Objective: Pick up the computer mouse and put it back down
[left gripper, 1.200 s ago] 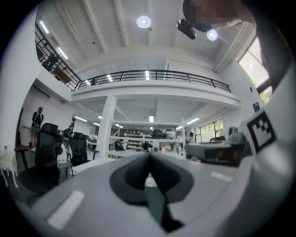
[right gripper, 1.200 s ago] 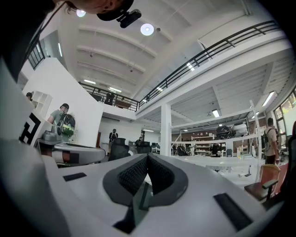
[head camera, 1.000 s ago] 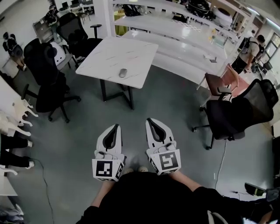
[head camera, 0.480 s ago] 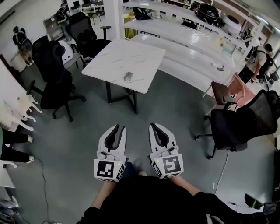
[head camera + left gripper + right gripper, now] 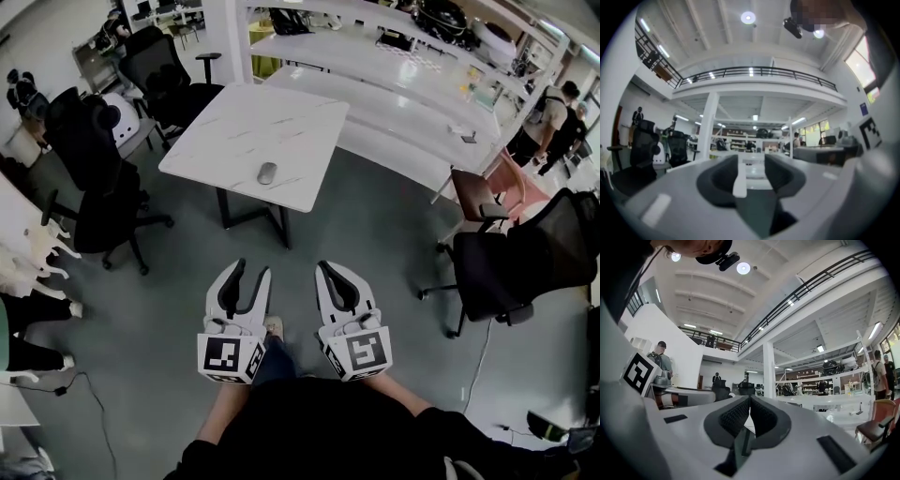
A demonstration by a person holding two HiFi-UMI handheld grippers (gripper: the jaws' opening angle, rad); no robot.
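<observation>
Head view: the computer mouse (image 5: 267,172) lies lengthwise well ahead on the table (image 5: 225,131), nearer the left gripper (image 5: 250,273), whose empty jaws have just been opening. The right gripper (image 5: 325,270) is pinched closed.

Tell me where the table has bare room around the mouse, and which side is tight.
The white marble-look square table is bare everywhere except the small grey computer mouse near its front edge. The grey floor in front is open. Black office chairs crowd its left side; the long white bench stands close behind.
</observation>
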